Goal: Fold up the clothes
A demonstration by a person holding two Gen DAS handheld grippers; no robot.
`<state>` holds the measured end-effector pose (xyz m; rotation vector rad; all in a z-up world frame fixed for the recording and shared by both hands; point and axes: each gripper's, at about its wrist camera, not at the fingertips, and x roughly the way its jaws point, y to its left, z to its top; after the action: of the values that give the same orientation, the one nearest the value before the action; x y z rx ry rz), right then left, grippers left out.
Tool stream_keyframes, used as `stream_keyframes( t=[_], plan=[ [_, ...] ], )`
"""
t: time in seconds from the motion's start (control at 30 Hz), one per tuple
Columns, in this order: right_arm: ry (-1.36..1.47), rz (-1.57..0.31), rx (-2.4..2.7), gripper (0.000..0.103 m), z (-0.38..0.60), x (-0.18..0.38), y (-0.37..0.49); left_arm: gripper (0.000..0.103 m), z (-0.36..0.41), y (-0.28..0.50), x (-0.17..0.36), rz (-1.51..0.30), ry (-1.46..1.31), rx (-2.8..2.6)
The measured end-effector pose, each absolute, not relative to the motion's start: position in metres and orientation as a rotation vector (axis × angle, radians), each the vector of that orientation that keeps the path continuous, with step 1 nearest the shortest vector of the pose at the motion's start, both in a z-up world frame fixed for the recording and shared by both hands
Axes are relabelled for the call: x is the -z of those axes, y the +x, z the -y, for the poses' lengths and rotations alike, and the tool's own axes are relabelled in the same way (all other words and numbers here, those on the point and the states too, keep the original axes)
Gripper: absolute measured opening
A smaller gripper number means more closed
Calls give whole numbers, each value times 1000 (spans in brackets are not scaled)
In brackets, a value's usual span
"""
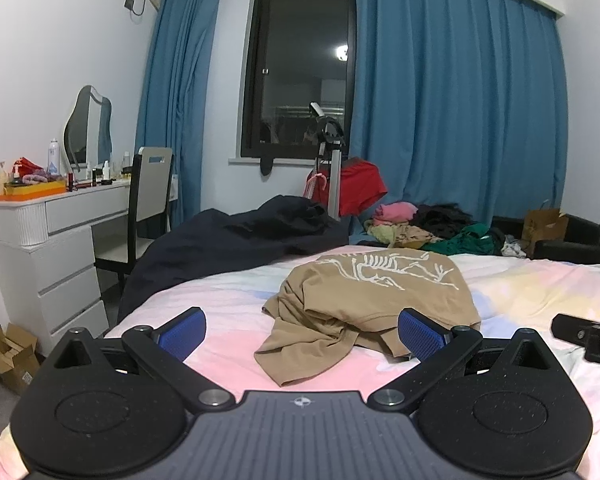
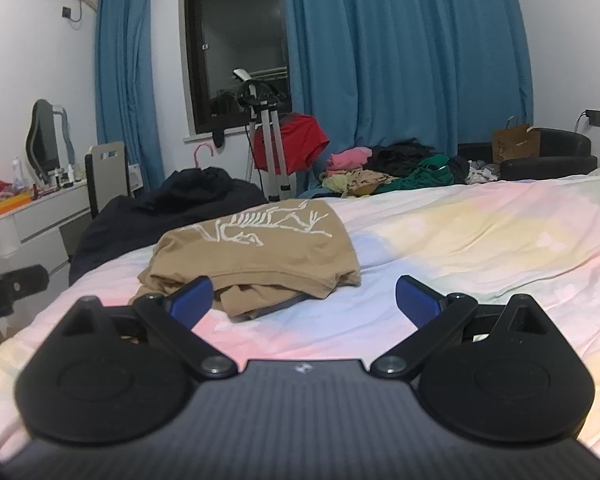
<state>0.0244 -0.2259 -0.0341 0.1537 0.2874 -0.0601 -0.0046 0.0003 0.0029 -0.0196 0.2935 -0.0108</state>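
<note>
A tan T-shirt [image 1: 372, 296] with a white skeleton print lies loosely folded on the pastel bedsheet [image 1: 220, 300], one part trailing toward me. My left gripper [image 1: 302, 334] is open and empty, just short of the shirt's near edge. In the right wrist view the same shirt [image 2: 256, 252] lies ahead and left. My right gripper [image 2: 304, 300] is open and empty, close to the shirt's near right corner. The right gripper's body shows at the right edge of the left wrist view [image 1: 588, 336].
A dark garment [image 1: 236, 240] lies at the bed's far left. A heap of mixed clothes [image 1: 428, 228] sits at the far edge. A white dresser [image 1: 52, 240] and chair [image 1: 148, 200] stand left. A tripod with a red garment [image 2: 296, 148] stands by the window.
</note>
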Motion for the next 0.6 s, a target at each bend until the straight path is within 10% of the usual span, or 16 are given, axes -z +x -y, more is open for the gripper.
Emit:
stream_keyframes(
  t=[0.6],
  plan=[
    [209,-276,57,99,237,31,22,102,13,97,19,-645,97,108]
  ],
)
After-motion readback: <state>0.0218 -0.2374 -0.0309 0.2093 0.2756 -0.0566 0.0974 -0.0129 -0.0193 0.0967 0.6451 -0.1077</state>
